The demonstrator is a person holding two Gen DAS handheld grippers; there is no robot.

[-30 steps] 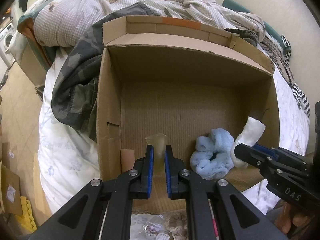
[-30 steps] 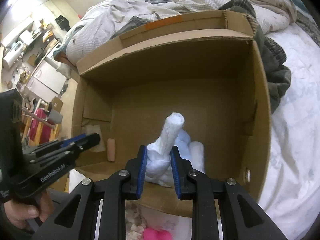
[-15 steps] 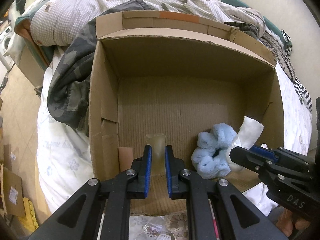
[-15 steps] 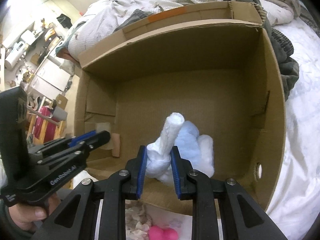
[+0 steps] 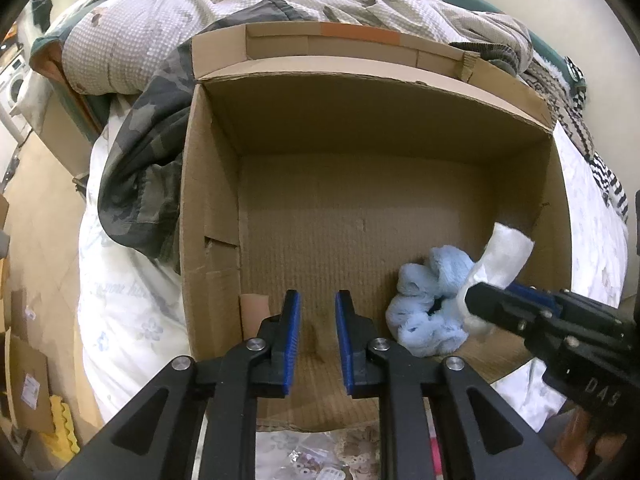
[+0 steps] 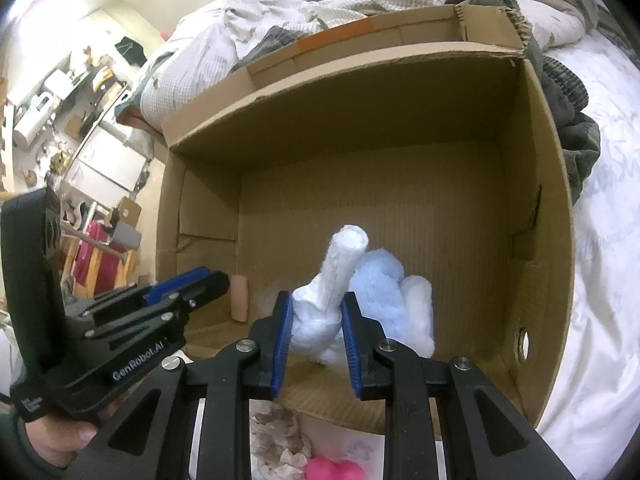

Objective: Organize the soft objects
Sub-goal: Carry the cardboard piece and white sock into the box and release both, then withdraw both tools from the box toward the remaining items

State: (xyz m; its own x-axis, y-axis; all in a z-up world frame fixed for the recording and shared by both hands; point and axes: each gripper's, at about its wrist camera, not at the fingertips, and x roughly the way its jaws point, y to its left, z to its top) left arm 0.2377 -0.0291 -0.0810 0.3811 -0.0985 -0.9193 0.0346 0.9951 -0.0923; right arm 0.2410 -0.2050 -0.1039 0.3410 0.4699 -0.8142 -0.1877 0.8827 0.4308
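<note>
An open cardboard box (image 5: 208,208) (image 6: 552,208) lies on the bed. My left gripper (image 5: 317,322) is open and empty over the box's near edge. A small tan piece (image 5: 253,312) (image 6: 240,298) stands in the box's near left corner. My right gripper (image 6: 314,326) is shut on a white knotted cloth (image 6: 332,292), held just inside the box; the cloth also shows in the left wrist view (image 5: 504,252). A light blue fluffy cloth (image 5: 428,296) (image 6: 378,284) lies on the box floor beside it.
Rumpled bedding (image 5: 200,8) and a camouflage garment (image 5: 140,184) lie behind and left of the box. A pink object (image 6: 334,470) and crumpled beige material (image 6: 276,436) lie on the white sheet in front of the box. Floor and furniture are at far left.
My left gripper opened; the translucent tan piece it held is no longer between its fingers. Both grippers moved slightly closer to the box. The right gripper still holds the white cloth.
</note>
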